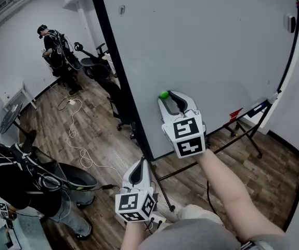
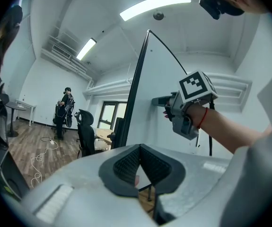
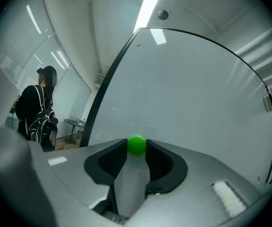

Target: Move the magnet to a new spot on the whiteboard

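The magnet (image 1: 164,95), a small green ball, sits low on the whiteboard (image 1: 206,46), toward its black left edge. The fingers of the right gripper (image 1: 168,97) pinch it at their tips. In the right gripper view the magnet (image 3: 136,144) fills the gap between the two dark pads, so its back is covered, and no view shows whether it touches the board.

The left gripper (image 1: 140,166) is held lower and well clear of the board. Its fingers are pressed together at the tips with nothing between them.

The head view cuts off the whiteboard's top and right side, and the bottom edge cuts off both of the wearer's forearms. A small mark (image 1: 121,8) near the board's upper left is too small to read. The red and blue items (image 1: 235,113) on the board's tray are also hard to identify.

Beyond the board's left edge are a wooden floor (image 1: 102,134) with a loose white cable (image 1: 76,139), an office chair (image 1: 94,64) and a standing person in dark clothes (image 1: 53,46). Another person (image 1: 14,178) is at the lower left, partly out of frame.
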`<action>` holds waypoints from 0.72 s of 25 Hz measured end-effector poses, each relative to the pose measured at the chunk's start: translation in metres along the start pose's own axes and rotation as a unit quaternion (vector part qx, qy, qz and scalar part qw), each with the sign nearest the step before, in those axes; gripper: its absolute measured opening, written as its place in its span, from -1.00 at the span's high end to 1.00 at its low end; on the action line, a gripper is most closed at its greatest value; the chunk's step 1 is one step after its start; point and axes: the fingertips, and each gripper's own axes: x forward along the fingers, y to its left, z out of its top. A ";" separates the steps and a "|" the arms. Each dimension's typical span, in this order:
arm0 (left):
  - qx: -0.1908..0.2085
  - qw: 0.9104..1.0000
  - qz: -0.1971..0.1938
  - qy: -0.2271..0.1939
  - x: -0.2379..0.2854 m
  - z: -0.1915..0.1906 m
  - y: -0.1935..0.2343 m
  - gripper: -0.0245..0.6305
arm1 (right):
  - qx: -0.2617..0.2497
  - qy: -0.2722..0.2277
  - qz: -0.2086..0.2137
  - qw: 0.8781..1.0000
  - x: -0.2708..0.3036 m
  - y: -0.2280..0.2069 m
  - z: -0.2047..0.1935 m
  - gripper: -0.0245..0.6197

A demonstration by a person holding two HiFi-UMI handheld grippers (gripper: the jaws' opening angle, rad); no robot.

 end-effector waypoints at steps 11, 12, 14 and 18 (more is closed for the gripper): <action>0.005 1.000 -0.022 -0.001 -0.021 0.005 -0.013 0.92 | 0.008 0.002 -0.016 1.000 -0.043 0.002 0.003 0.54; 0.005 1.000 -0.026 -0.003 -0.025 0.005 -0.014 0.92 | 0.007 0.002 -0.018 1.000 -0.050 0.006 0.002 0.54; 0.005 0.999 -0.034 -0.006 -0.037 0.003 -0.018 0.92 | 0.006 0.004 -0.022 1.000 -0.069 0.016 0.001 0.54; 0.010 0.999 -0.051 0.002 -0.035 -0.006 -0.033 0.92 | 0.008 0.010 -0.028 1.000 -0.097 0.013 -0.011 0.54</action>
